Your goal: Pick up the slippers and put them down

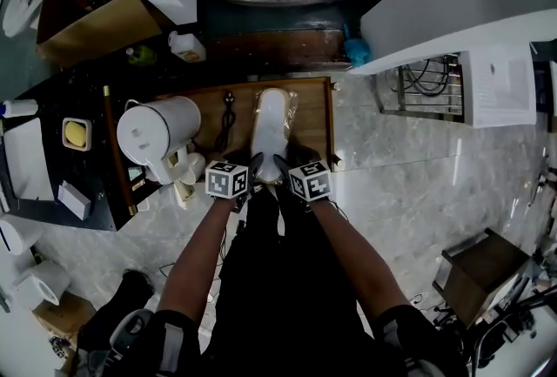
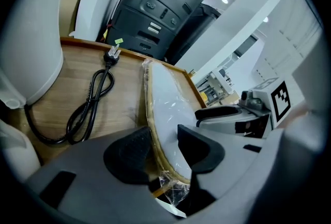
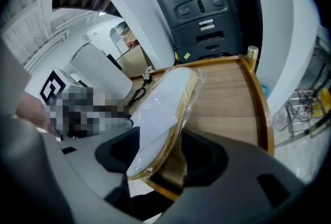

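Slippers, one wrapped packet, one tray, left gripper, right gripper both clamping it

We are standing in what is looking like a hotel-style guest room staged inside a working lab. Just ahead of our left gripper and right gripper, a wooden tray is carrying guest-room things: a white kettle out to the left gripper's left, its power cord, and plastic-wrapped slippers. Polished marble floor is spreading out to the right gripper's right. Beyond the tray a dark machine is standing, and far to the left a cardboard box is sitting.
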A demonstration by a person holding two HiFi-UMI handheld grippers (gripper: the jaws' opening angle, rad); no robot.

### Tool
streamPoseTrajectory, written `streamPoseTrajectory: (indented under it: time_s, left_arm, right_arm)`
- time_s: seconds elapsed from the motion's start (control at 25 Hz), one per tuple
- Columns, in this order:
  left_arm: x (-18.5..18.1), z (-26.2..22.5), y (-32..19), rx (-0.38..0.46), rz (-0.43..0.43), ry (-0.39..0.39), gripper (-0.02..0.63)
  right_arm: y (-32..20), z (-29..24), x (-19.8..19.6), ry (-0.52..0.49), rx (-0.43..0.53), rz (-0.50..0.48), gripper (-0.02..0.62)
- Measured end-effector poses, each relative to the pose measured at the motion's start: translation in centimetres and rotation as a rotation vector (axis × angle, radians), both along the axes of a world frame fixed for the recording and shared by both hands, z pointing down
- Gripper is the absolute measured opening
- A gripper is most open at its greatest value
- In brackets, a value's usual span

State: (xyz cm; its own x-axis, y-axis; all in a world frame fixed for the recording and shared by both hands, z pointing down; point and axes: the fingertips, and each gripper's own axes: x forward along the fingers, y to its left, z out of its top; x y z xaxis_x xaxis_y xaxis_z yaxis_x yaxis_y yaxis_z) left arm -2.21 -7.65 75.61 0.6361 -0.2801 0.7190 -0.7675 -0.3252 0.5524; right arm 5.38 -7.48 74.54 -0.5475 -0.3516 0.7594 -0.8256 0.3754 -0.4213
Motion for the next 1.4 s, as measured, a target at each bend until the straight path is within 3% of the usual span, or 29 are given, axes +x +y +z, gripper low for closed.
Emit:
streamPoseTrajectory:
  time_s: [0.36, 0.52, 0.88, 1.16, 1.4]
  left_arm:
    - [-1.8, -2.4, 0.0, 0.042, -0.02, 0.004, 0.164]
    - [-2.1, -4.4, 0.8, 0.087, 0.011, 0.003, 0.164]
    - [-2.8, -7.9, 4.0, 0.175, 0.066, 0.03, 0.146]
    - [-2.5, -12.0, 5.4, 0.245, 0.078, 0.116, 0.045]
    - [-1.5, -16.9, 6.7, 0.321, 0.1, 0.229, 0.012]
  right_arm:
    - [0.8, -3.0, -0.2, -0.045, 0.047, -0.007, 0.256]
    - [2.6, -4.1, -0.3, -0.057, 0.052, -0.068, 0.249]
    - [5.9, -6.7, 0.8, -0.066, 0.099, -0.047, 0.11]
    - [7.7, -10.3, 0.0, -0.103, 0.173, -0.033, 0.02]
    - [8.5, -14.9, -1.0, -0.119, 0.282, -0.038, 0.008]
